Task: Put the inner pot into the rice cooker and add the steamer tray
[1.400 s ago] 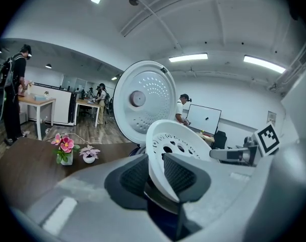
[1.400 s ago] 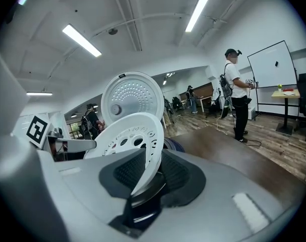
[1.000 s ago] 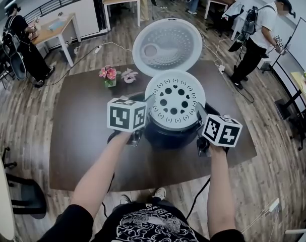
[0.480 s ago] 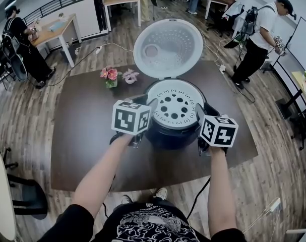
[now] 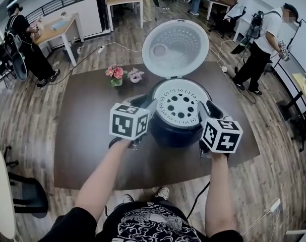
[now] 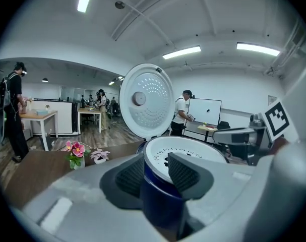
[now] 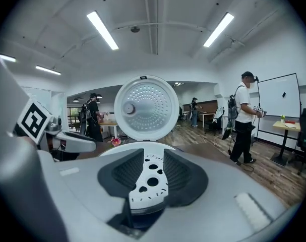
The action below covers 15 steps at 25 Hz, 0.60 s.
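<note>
A dark blue rice cooker (image 5: 175, 134) stands on the brown table with its round lid (image 5: 175, 47) swung up behind it. The white perforated steamer tray (image 5: 180, 105) lies in the cooker's mouth. My left gripper (image 5: 148, 106) sits at the tray's left rim. In the left gripper view its pads (image 6: 130, 178) straddle the rim and blue wall (image 6: 160, 195) with a little slack. My right gripper (image 5: 203, 111) is at the right rim. In the right gripper view this gripper (image 7: 148, 171) is shut on the tray's edge (image 7: 147, 183).
A small vase of pink flowers (image 5: 115, 75) and a paler flower (image 5: 136, 75) stand on the table (image 5: 87, 135) to the cooker's back left. Desks and standing people surround the table, one person at the far right (image 5: 266, 39).
The steamer tray, held tilted above the cooker a second ago, has come down into the cooker's mouth. Both grippers came down with it and stay at its rim.
</note>
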Tool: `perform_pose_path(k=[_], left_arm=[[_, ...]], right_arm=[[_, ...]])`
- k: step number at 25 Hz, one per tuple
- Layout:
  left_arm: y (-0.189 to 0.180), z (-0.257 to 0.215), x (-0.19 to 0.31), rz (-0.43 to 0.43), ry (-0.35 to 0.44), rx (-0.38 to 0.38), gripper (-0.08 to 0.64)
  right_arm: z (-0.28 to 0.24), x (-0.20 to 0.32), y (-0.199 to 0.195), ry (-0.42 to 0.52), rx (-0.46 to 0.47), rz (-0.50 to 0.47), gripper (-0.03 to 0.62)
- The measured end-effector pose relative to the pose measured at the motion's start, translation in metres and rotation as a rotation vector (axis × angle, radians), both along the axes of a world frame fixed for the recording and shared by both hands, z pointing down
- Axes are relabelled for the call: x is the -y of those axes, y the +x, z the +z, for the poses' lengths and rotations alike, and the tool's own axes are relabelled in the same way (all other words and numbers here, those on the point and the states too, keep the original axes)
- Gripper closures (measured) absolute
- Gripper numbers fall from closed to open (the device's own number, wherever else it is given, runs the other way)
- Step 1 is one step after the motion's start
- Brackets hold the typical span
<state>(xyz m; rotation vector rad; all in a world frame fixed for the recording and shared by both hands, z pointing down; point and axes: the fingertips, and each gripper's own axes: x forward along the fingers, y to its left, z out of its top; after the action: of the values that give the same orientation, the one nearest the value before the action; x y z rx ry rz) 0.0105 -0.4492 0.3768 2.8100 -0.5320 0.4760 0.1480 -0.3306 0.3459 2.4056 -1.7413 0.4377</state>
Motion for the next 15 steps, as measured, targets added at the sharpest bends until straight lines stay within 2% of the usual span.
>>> perform_pose_path(k=[4, 15], left_arm=[[-0.031, -0.004, 0.007, -0.035, 0.015, -0.004, 0.416], [-0.142, -0.014, 0.027, -0.202, 0.069, -0.012, 0.429]], right_arm=[[-0.017, 0.015, -0.035, 0.032, -0.032, -0.055, 0.469], [-0.018, 0.053, -0.136, 0.068, -0.02, -0.239, 0.493]])
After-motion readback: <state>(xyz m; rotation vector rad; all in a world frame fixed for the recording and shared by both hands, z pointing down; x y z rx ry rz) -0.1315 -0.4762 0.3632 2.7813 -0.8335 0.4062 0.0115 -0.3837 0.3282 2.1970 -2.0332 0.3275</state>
